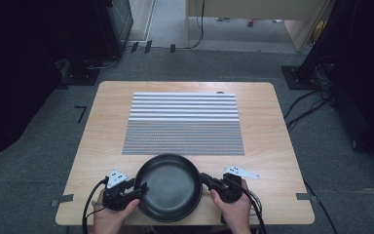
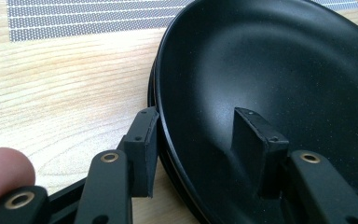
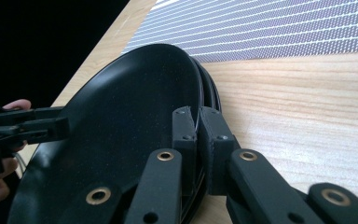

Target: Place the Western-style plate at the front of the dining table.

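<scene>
A shallow black dish (image 1: 169, 187) lies at the table's near edge, between my two grippers. Further black rims (image 3: 213, 95) show beneath it, so it tops a stack. My left gripper (image 1: 141, 189) straddles the dish's left rim. In the left gripper view (image 2: 198, 116) one pad (image 2: 142, 149) stands just outside the rim. The other pad (image 2: 256, 140) stands well inside the dish (image 2: 270, 70), with a wide gap between the two. My right gripper (image 1: 204, 178) is at the right rim. In the right gripper view (image 3: 196, 114) its pads are pressed together on the edge of the dish (image 3: 121, 130).
A grey and white striped mat (image 1: 182, 124) covers the middle of the wooden table (image 1: 263, 146), just beyond the dish. Bare wood lies left and right of the mat. Cables run over the dark floor (image 1: 321, 107) to the right of the table.
</scene>
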The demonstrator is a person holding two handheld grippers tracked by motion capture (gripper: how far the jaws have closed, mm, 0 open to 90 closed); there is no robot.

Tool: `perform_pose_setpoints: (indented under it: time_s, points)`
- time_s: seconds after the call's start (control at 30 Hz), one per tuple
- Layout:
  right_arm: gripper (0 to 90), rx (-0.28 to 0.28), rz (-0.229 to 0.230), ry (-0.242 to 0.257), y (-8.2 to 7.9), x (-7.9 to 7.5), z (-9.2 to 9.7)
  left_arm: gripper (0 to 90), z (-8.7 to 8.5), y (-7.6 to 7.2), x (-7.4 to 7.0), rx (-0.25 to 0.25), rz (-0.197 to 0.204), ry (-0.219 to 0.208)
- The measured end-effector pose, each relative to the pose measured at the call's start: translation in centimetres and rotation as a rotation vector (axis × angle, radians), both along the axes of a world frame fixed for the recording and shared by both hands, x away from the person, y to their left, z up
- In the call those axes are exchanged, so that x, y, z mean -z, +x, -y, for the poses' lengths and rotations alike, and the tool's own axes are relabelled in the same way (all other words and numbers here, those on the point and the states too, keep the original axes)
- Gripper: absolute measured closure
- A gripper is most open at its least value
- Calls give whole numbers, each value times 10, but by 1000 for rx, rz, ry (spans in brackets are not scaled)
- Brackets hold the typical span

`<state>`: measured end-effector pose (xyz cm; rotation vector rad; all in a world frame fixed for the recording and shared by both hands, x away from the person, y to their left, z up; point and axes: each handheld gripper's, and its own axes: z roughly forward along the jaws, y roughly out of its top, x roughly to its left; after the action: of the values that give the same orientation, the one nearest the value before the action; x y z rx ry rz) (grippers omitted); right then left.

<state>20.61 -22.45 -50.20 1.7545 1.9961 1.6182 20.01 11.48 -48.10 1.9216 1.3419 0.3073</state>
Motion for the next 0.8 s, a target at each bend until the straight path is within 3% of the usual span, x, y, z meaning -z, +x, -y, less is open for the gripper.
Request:
perform_pose_setpoints:
  time_s: [0.03, 0.13, 0.3, 0.4, 0.63, 0.8]
  points:
    - [860, 10, 24, -44, -1, -2, -4, 523, 0, 0, 0, -2, -4, -5]
    - [861, 27, 30, -76, -2, -4, -8, 524, 0, 0, 0, -7, -5, -6]
    - [874, 55, -15, -122, 7, -13, -16, 530, 0, 0, 0, -15, -5, -5]
    - [879, 52, -33, -106, 12, -14, -14, 547, 0, -1, 0, -17, 1, 4]
    - [880, 52, -4, -52, 11, -7, -11, 570, 0, -2, 1, -18, 10, 10]
    - [883, 54, 22, -64, 11, -6, -12, 558, 0, -2, 1, -17, 10, 8]
